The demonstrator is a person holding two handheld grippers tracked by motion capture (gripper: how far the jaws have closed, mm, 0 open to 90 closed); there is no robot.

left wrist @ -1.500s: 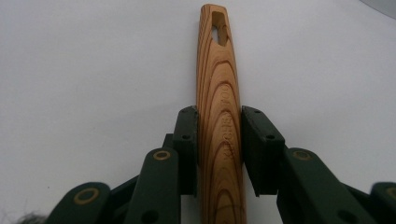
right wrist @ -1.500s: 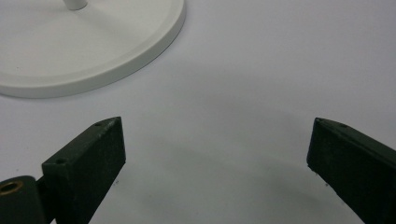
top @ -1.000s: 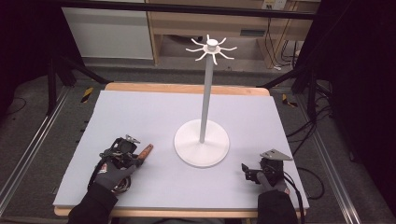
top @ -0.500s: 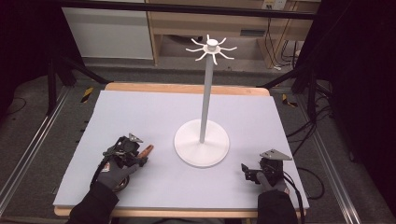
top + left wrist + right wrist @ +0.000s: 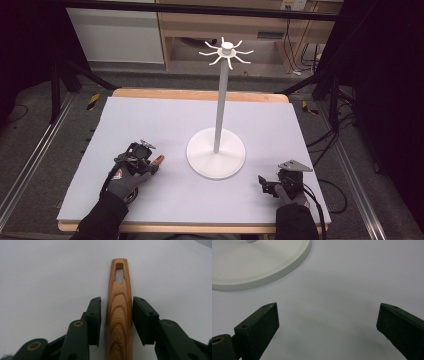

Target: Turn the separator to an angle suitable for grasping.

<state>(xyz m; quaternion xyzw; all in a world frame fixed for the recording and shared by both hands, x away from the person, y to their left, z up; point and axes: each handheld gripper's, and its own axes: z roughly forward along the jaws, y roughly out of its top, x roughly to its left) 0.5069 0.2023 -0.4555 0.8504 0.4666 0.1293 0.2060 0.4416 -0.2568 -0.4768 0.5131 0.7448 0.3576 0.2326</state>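
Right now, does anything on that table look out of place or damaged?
Nothing stands out. The white stand is upright, and the wooden handle lies flat and whole between the left gripper's jaws, which have just been closing.

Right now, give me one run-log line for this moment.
left gripper: jaws just closing round wooden handle, small gaps remain | right gripper: open, empty | white stand: upright

White stand (image 5: pixel 216 152) on the surface (image 5: pixel 150 115), wooden piece (image 5: pixel 157 161) at left gripper (image 5: pixel 150 162) jaws, right gripper (image 5: pixel 265 184) jaws beside stand base.
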